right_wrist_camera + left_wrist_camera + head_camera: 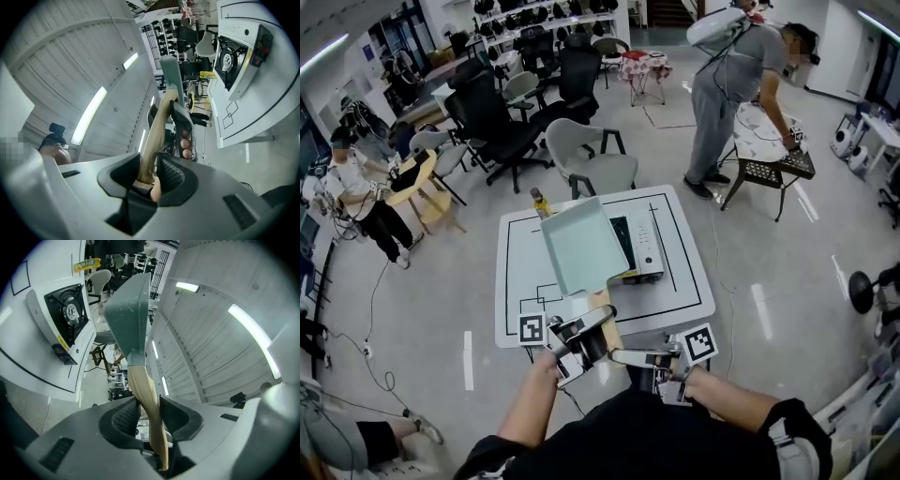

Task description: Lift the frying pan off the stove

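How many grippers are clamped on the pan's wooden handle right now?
2. The left gripper grips the wooden handle nearer the frying pan; the right gripper grips its free end.

In the head view, the pale green square frying pan (583,246) is overlapping the left part of the white tabletop stove (647,246) and hiding its burner. The pan's tan wooden handle (604,305) is disappearing under the left gripper (592,326) and the right gripper (626,356), which are both clamping it. A yellow bottle (541,203) is peeking out from behind the pan, its label too small to read. The bottom edge is cutting off the person's dark-clothed torso (656,441).
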